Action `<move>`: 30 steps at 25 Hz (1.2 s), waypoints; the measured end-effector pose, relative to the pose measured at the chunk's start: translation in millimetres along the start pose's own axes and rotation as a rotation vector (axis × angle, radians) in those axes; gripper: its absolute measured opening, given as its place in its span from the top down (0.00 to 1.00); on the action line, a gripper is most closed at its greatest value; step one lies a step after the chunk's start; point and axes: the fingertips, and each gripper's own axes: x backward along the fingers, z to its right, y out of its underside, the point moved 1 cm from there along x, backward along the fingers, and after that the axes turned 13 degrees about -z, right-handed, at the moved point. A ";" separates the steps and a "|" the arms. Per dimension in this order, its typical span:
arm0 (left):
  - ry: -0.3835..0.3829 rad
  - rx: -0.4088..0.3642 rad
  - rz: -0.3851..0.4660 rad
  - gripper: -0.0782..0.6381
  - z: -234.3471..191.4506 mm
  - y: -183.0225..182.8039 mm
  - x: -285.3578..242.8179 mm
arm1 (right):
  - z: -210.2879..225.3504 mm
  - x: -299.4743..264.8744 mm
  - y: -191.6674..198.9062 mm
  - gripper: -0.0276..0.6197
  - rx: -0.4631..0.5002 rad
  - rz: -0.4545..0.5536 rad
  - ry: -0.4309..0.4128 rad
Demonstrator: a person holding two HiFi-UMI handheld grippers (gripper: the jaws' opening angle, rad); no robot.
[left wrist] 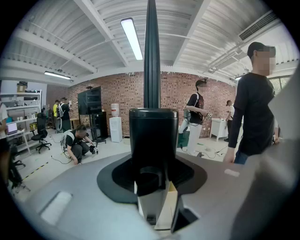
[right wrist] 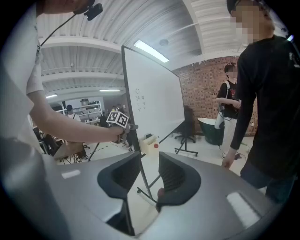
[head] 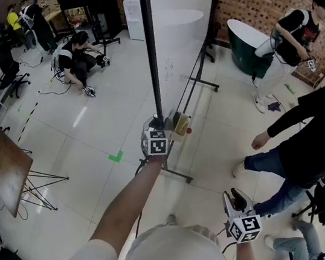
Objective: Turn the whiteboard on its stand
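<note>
White floor [head: 91,143] tiles spread under the whiteboard [head: 178,56], which is upright on its stand [head: 200,80]. Left gripper [head: 157,127] is clamped on the whiteboard's dark side frame. Right gripper [head: 236,195] hangs well apart from the whiteboard, fingers [right wrist: 174,176] spread and empty.

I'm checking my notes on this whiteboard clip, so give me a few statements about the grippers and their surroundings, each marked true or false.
1. The left gripper has its jaws closed on the whiteboard frame. True.
2. The right gripper holds a marker. False: its jaws stand apart with nothing between them.
3. The whiteboard lies flat. False: it is upright on its stand.
4. A person in black stands on the right gripper's side. True.
5. The tape mark on the floor is red. False: it is green.
</note>
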 end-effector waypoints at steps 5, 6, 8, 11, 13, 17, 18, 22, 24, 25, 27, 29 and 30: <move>-0.007 0.003 0.010 0.62 -3.4 -7.6 0.9 | 6.6 -1.4 -5.4 0.76 -0.003 0.007 0.006; -0.007 0.004 0.010 0.62 -2.9 -8.1 0.6 | 8.3 -0.9 -6.1 0.76 -0.005 0.008 0.009; -0.007 0.005 0.005 0.62 -2.9 -8.0 1.4 | 11.0 -0.2 -7.5 0.76 -0.005 0.009 0.012; -0.010 0.009 0.009 0.62 -3.2 -5.6 4.3 | 12.7 1.7 -6.8 0.76 -0.006 0.011 0.017; -0.013 0.007 0.002 0.62 -3.3 -1.2 9.1 | 11.7 3.7 -3.6 0.76 -0.009 0.012 0.020; -0.010 0.009 0.012 0.62 -3.5 3.2 17.1 | 7.8 6.6 0.4 0.77 -0.012 0.014 0.023; -0.009 0.008 0.014 0.62 -3.2 4.2 18.5 | 7.1 7.1 0.9 0.76 -0.013 0.014 0.023; -0.007 0.009 0.016 0.62 -2.5 8.6 24.8 | 4.8 7.7 2.3 0.76 -0.015 0.017 0.025; -0.006 0.006 0.017 0.62 -2.4 10.4 28.6 | 3.7 8.2 1.9 0.76 -0.016 0.019 0.027; -0.005 0.005 0.019 0.62 -2.3 11.8 30.5 | 2.9 8.5 2.3 0.77 -0.018 0.020 0.028; -0.004 0.004 0.020 0.62 -2.8 14.9 34.2 | 0.8 8.5 4.0 0.77 -0.023 0.023 0.031; -0.004 0.002 0.021 0.62 -3.0 17.1 37.3 | -0.1 8.6 4.9 0.77 -0.028 0.028 0.034; -0.004 0.002 0.020 0.62 -2.6 18.1 38.6 | -0.1 9.0 5.2 0.77 -0.031 0.031 0.036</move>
